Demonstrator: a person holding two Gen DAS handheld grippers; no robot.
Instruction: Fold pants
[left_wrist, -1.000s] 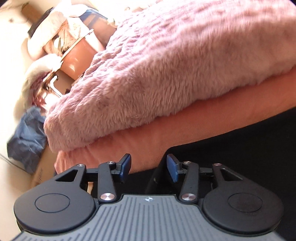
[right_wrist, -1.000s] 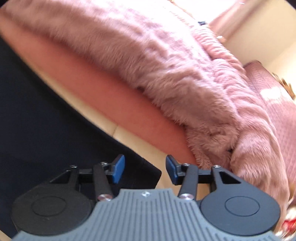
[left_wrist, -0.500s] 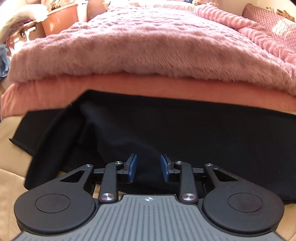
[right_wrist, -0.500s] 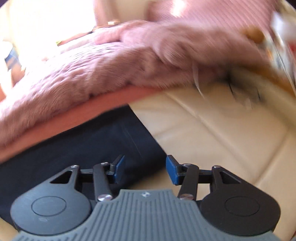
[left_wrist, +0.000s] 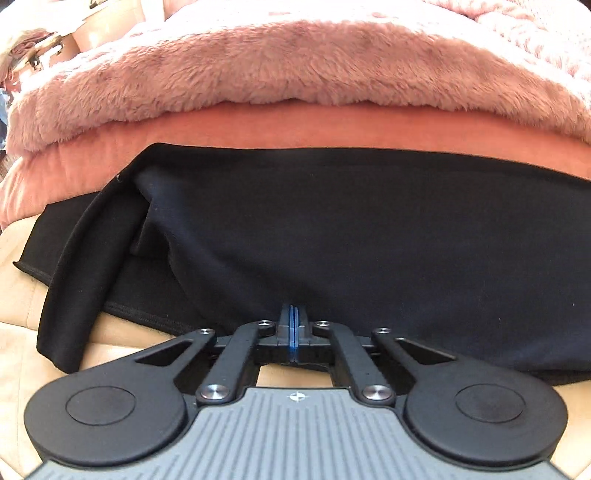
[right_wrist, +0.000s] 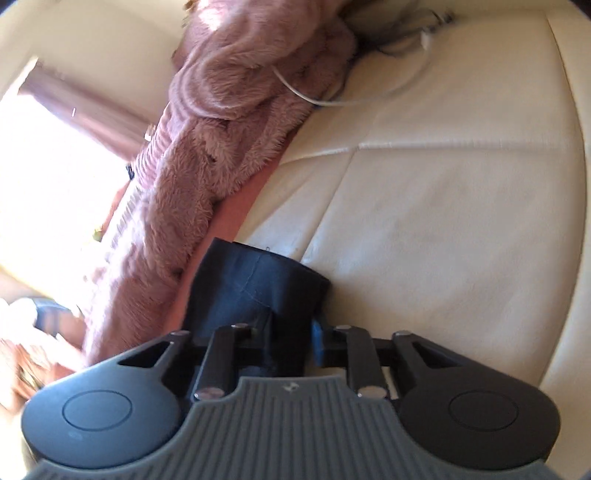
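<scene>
Black pants (left_wrist: 351, 236) lie spread across a cream cushioned surface (left_wrist: 14, 295), with a loose fold at the left end. My left gripper (left_wrist: 294, 314) is shut, its blue pads pressed together at the pants' near edge; whether cloth is pinched between them is hidden. In the right wrist view an end of the pants (right_wrist: 255, 280) lies between the fingers of my right gripper (right_wrist: 290, 332). The jaws stand apart with the cloth between them, and a blue pad (right_wrist: 317, 334) shows at the right.
A fluffy pink blanket (left_wrist: 295, 62) over a salmon sheet (left_wrist: 295, 129) lies just behind the pants. The blanket (right_wrist: 221, 122) runs along the cushion's left side (right_wrist: 443, 184) in the right wrist view, with a white cable (right_wrist: 369, 96) at the far end.
My left gripper has closed at the pants' near edge. My right gripper has swung round and moved onto the end of the pants, with cloth now between its fingers.
</scene>
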